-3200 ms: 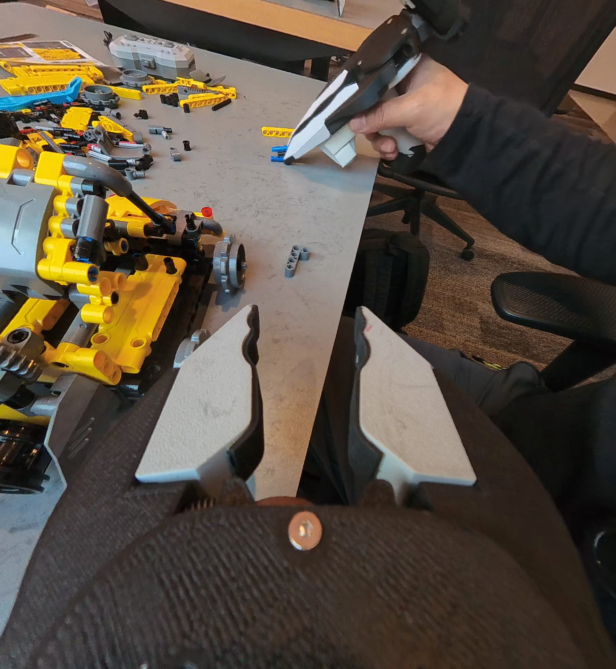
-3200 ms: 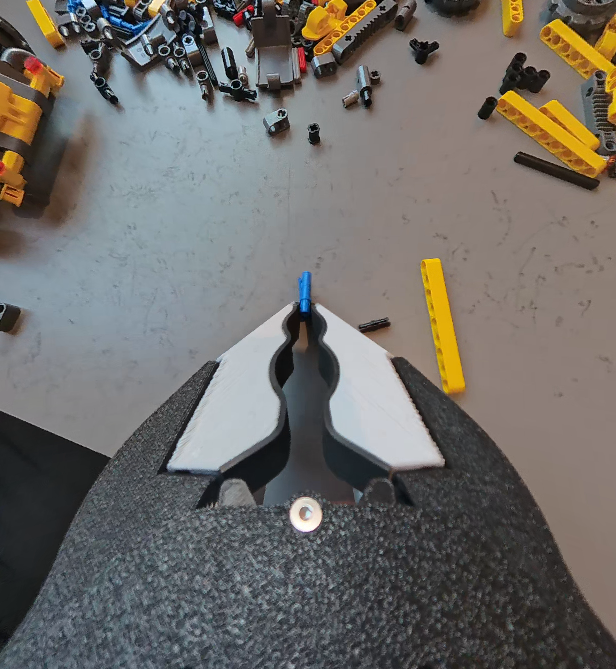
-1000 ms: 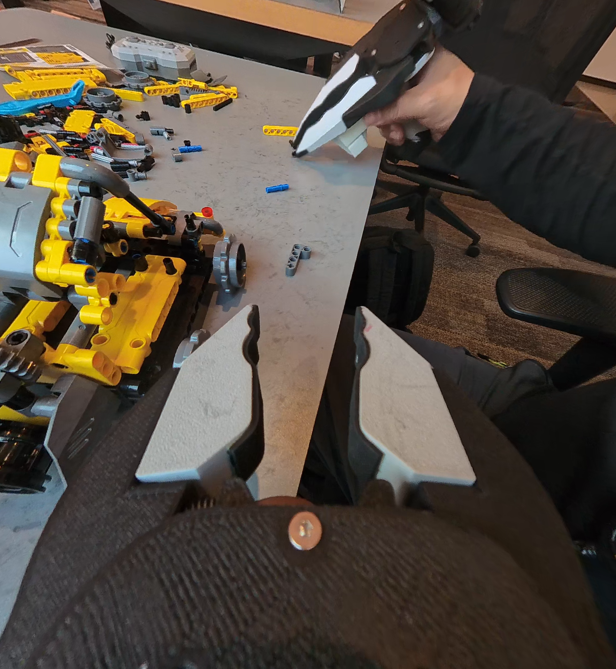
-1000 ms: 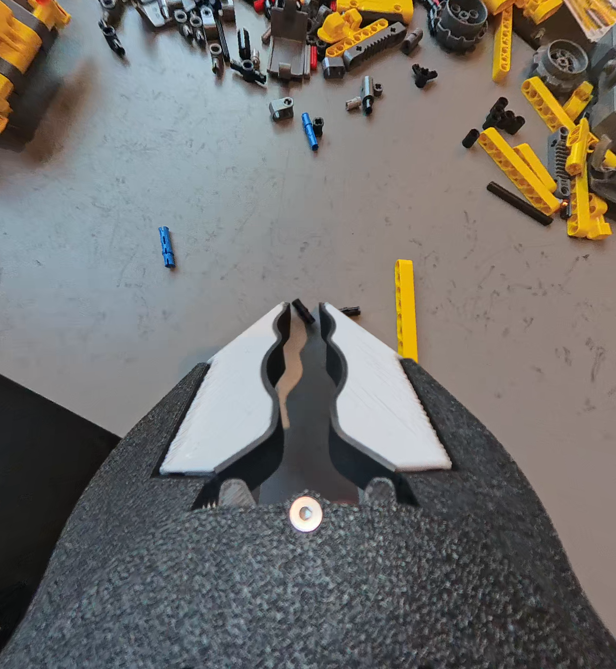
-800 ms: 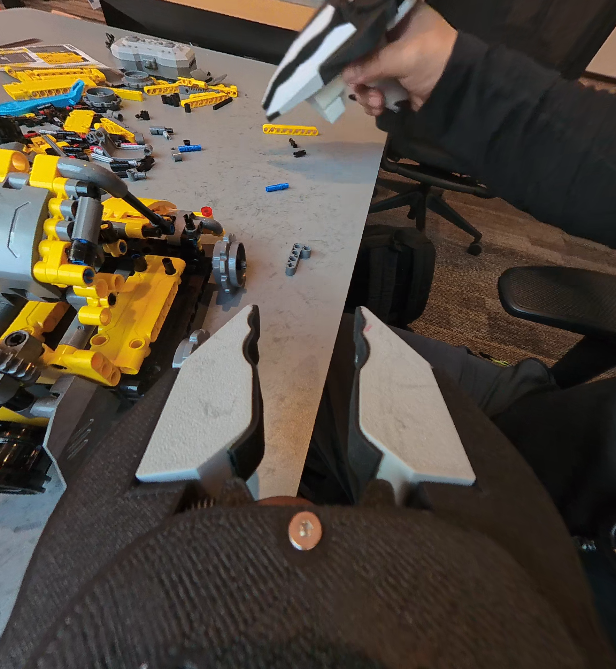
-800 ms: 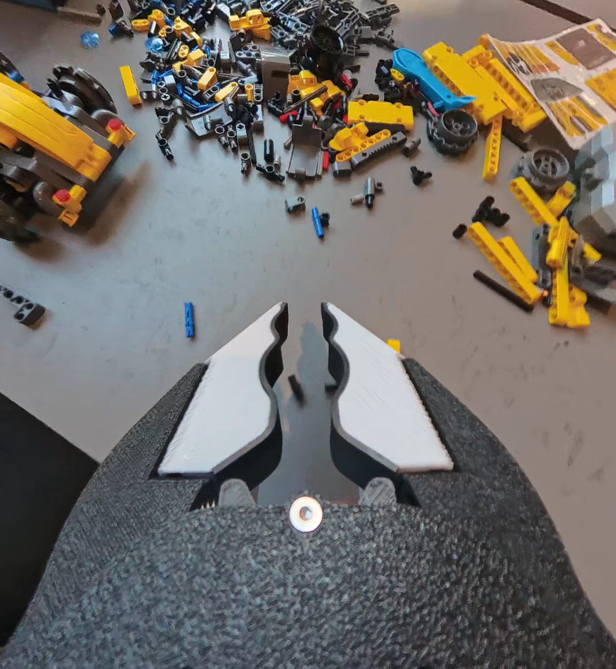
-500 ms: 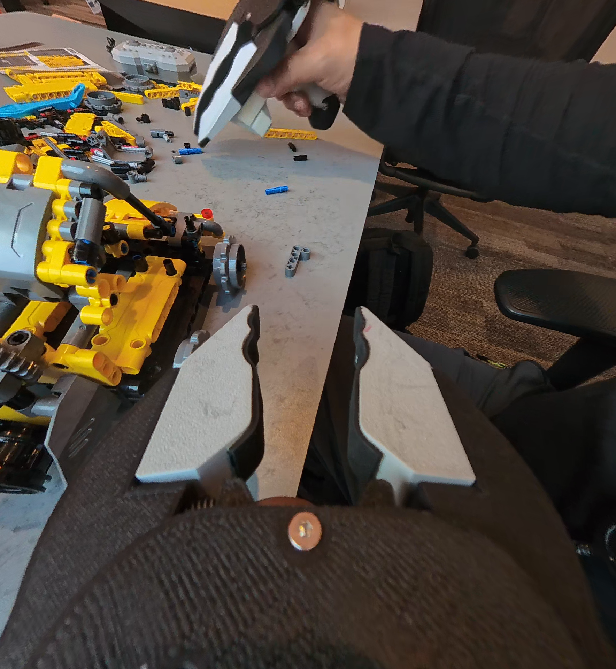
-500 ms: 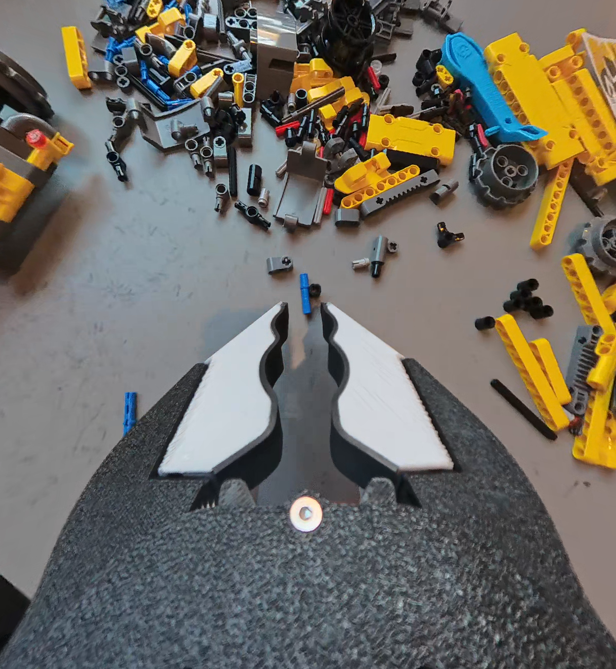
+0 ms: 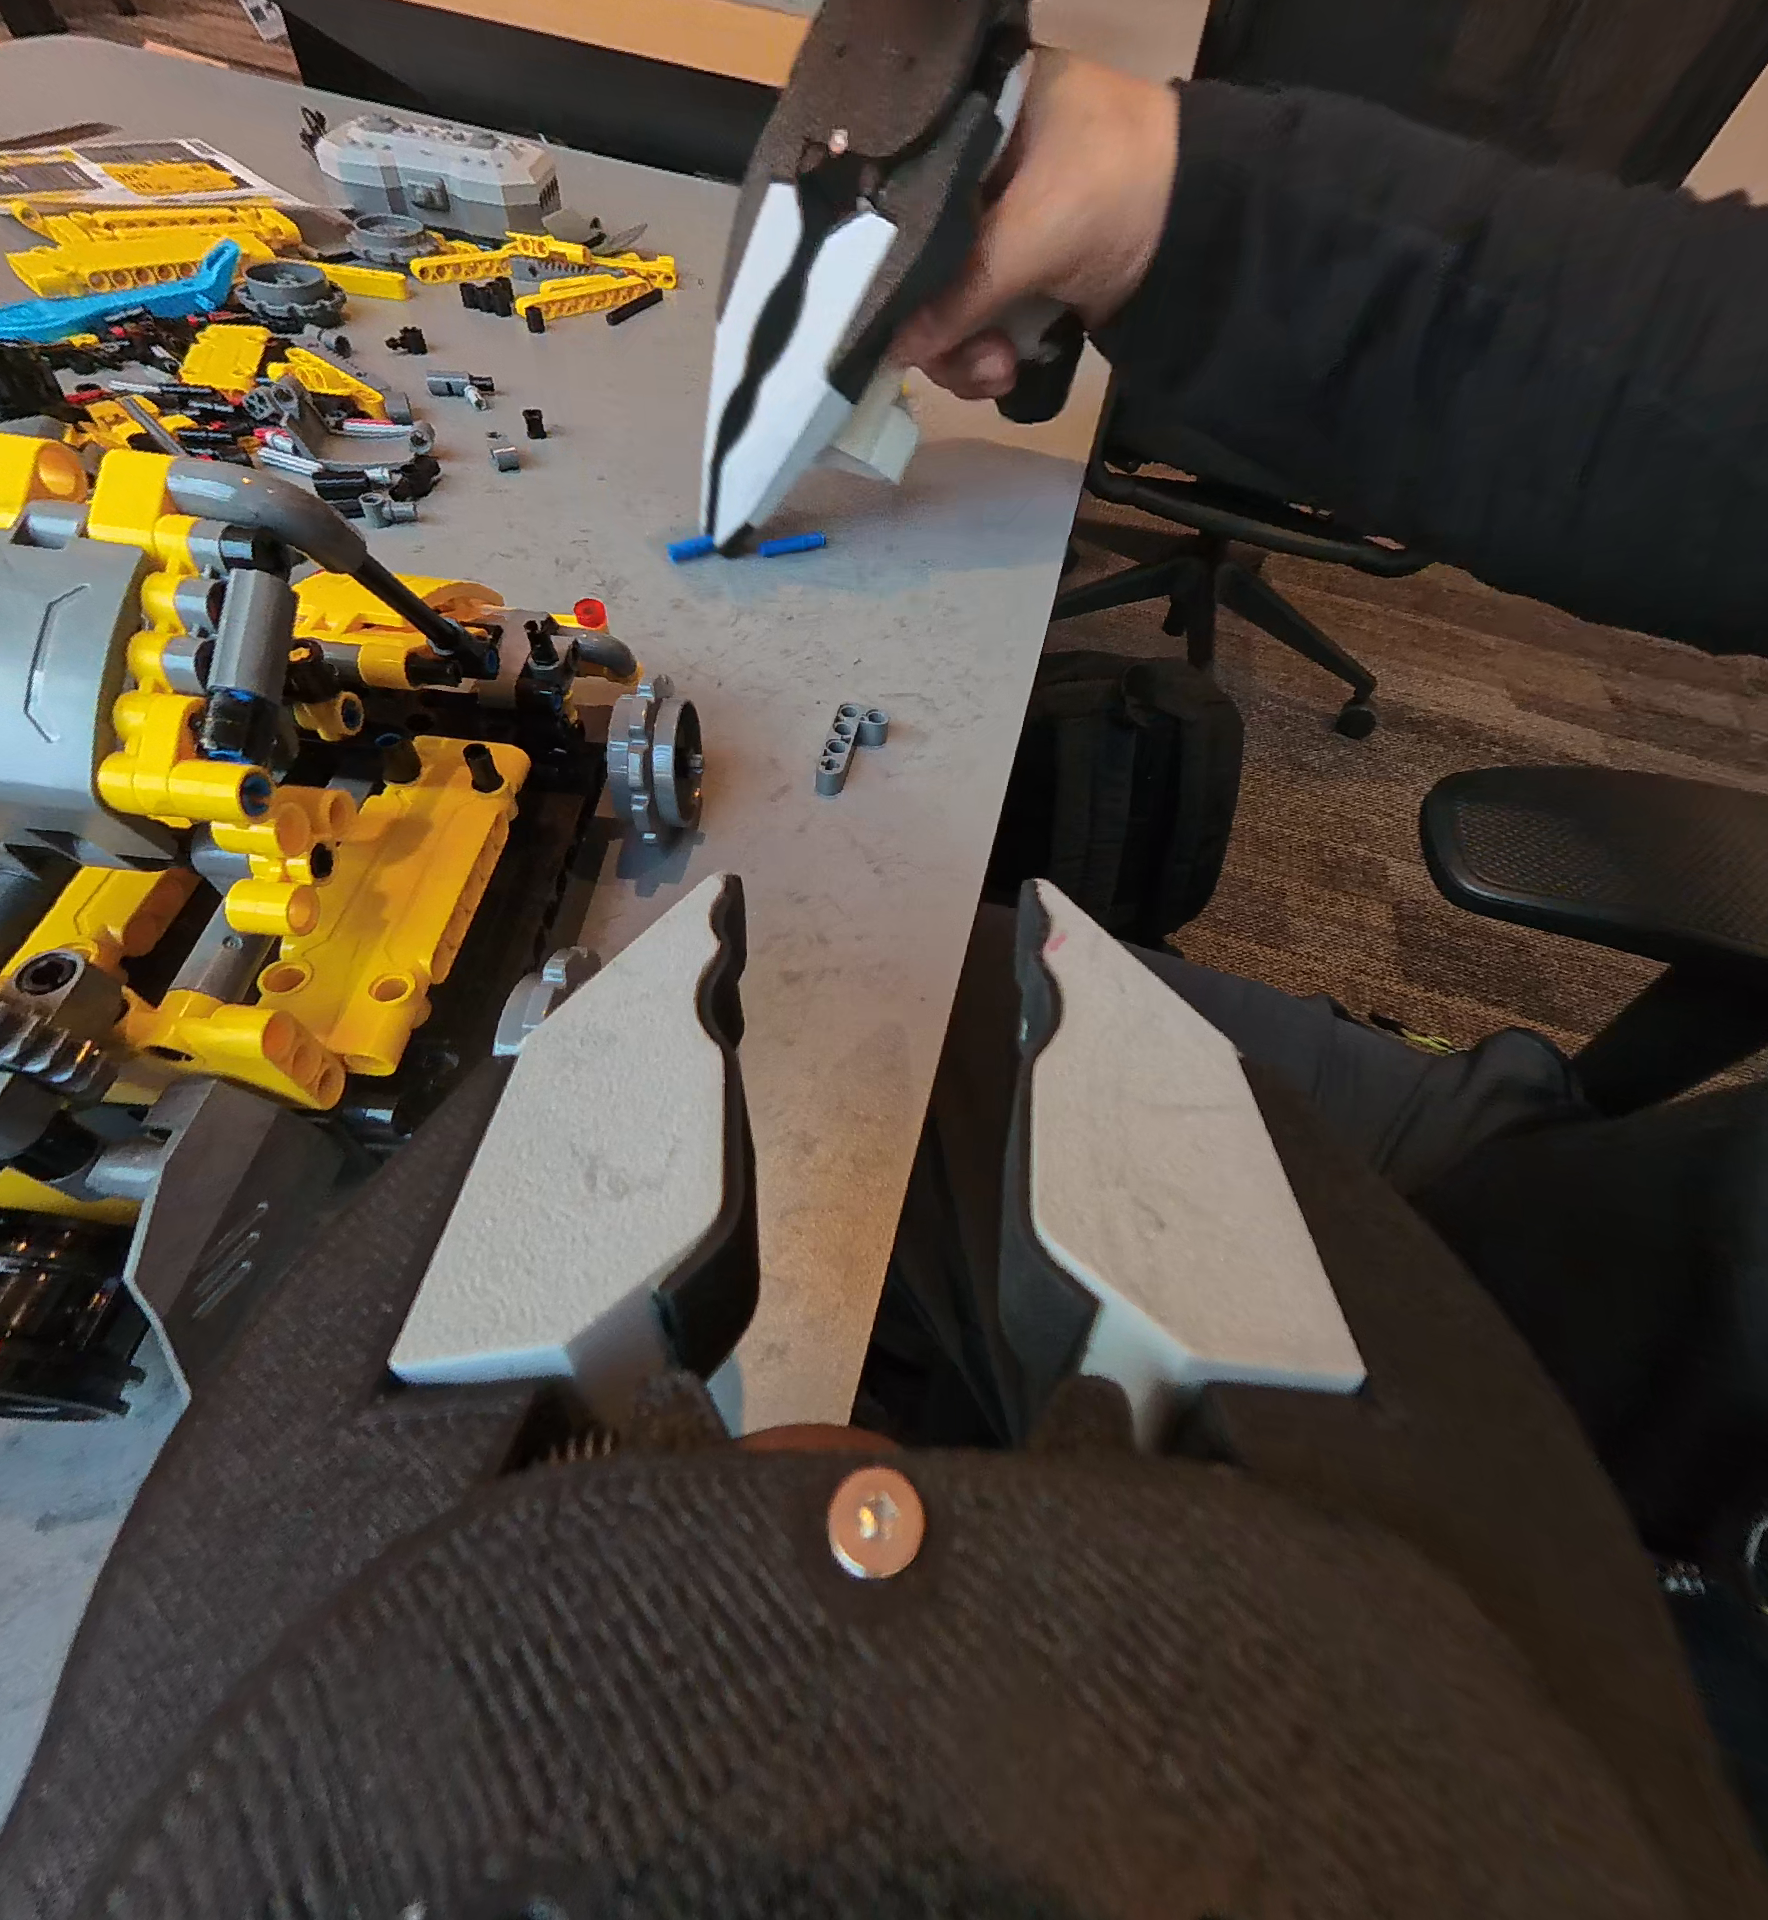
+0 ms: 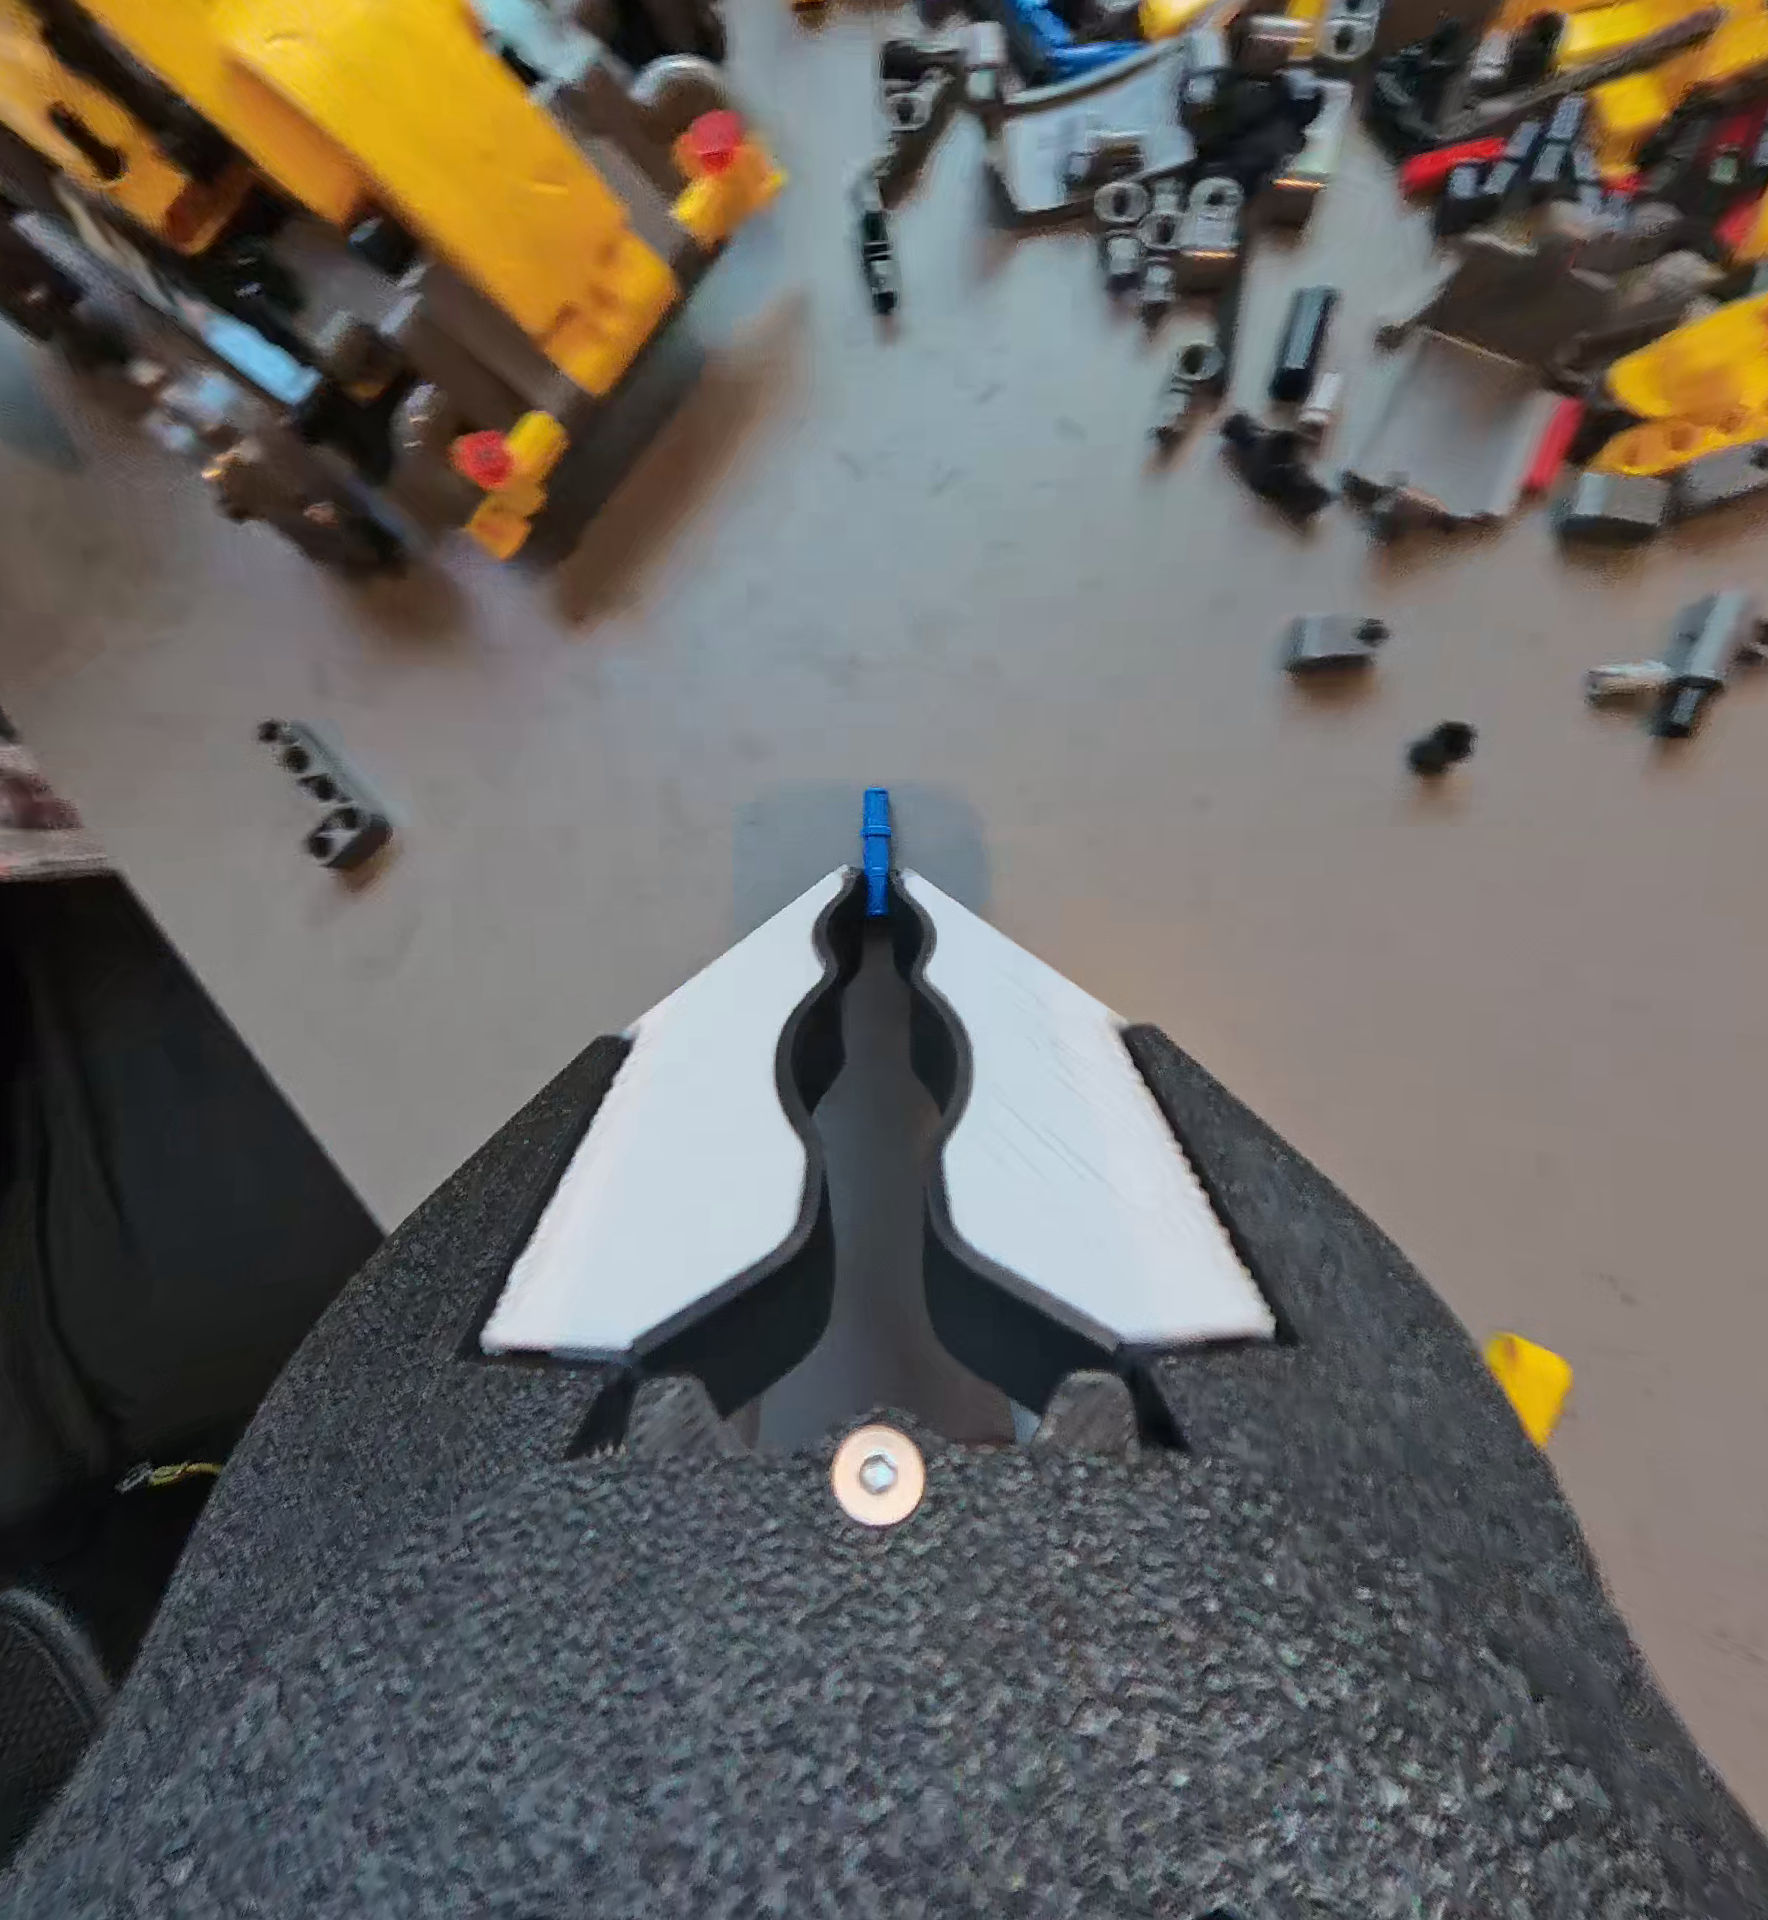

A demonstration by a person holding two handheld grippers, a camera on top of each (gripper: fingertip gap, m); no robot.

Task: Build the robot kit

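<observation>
My right gripper (image 10: 875, 878) is shut on a small blue pin (image 10: 875, 831), which sticks out past its tips. In the left wrist view the right gripper (image 9: 729, 535), held by a hand, points down at the grey table (image 9: 859, 623), with the blue pin (image 9: 691, 550) at the surface. A second blue pin (image 9: 792, 542) lies just right of it. My left gripper (image 9: 878, 894) is open and empty over the table's near edge, beside the yellow and grey model vehicle (image 9: 236, 727).
A grey angled beam (image 9: 849, 743) and a grey gear wheel (image 9: 656, 764) lie near the model. Several loose yellow, black and grey parts (image 9: 236, 343) cover the far table. A printed sheet (image 9: 101, 171) lies at the back. An office chair (image 9: 1638, 862) stands right of the table. The tips of one gripper are about 20 centimetres away from the tips of the other. It is some 5 centimetres from my left tips to the grey gear wheel (image 9: 656, 764).
My right gripper moved from the loose parts toward the model, shut on a blue pin there and carried it next to the other blue pin. My left gripper has not moved.
</observation>
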